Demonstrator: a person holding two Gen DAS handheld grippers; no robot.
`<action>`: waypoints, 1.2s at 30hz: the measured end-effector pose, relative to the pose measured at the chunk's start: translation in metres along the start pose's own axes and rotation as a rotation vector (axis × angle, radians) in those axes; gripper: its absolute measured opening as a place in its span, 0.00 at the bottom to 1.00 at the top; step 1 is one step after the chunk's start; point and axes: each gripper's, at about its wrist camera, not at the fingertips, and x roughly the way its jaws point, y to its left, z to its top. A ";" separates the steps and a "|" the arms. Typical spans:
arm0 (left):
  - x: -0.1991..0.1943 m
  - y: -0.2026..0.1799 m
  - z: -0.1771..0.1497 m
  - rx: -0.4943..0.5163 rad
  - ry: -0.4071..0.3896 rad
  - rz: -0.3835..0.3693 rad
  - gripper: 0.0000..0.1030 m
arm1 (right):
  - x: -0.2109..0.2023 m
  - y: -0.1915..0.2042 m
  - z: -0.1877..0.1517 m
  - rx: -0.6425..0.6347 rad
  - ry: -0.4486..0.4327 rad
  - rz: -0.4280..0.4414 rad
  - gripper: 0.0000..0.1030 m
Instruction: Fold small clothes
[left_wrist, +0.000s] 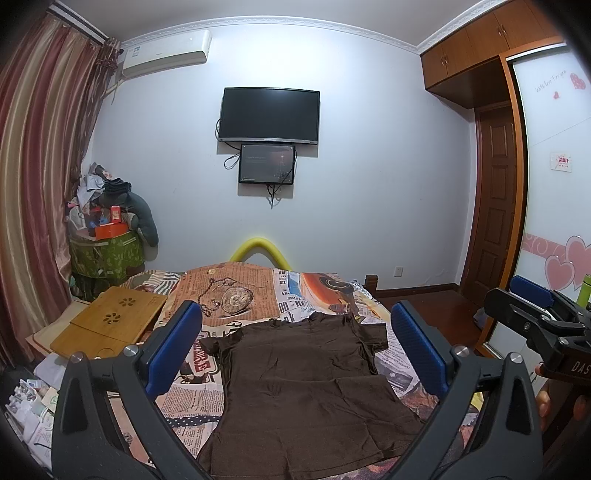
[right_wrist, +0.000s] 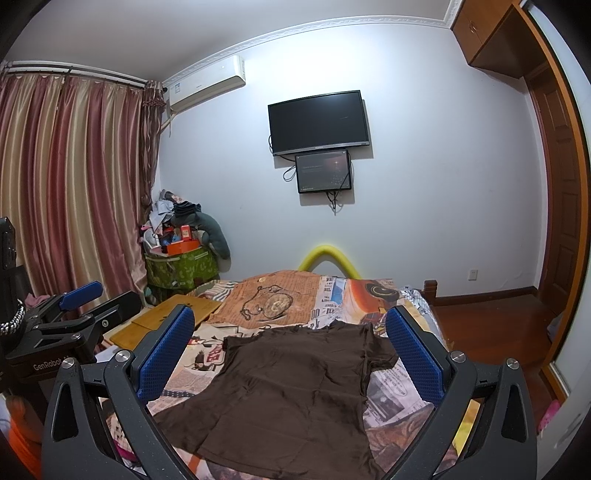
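Left gripper (left_wrist: 295, 350): blue pads are spread wide, nothing is held between them. Right gripper (right_wrist: 291, 354): pads likewise spread wide, nothing gripped. Both are held above the near end of the bed (left_wrist: 391, 373), side by side.

Brown shirt (left_wrist: 306, 391) is laid flat on the printed bedcover, hem nearest, collar farthest, sleeves out to each side; it is framed between the fingers in both views.

Wooden tray (left_wrist: 110, 321) is seen left of the shirt. TV (left_wrist: 269, 114) is mounted on the far wall, with a smaller screen (left_wrist: 266, 164) just below it.
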 end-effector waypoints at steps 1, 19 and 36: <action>0.000 0.000 0.000 0.000 0.000 0.000 1.00 | 0.000 0.000 0.000 0.001 0.000 0.000 1.00; 0.067 0.026 -0.005 -0.004 0.103 0.060 1.00 | 0.042 -0.023 -0.016 0.036 0.112 -0.048 1.00; 0.246 0.135 -0.075 -0.063 0.414 0.231 1.00 | 0.133 -0.095 -0.054 0.077 0.330 -0.171 1.00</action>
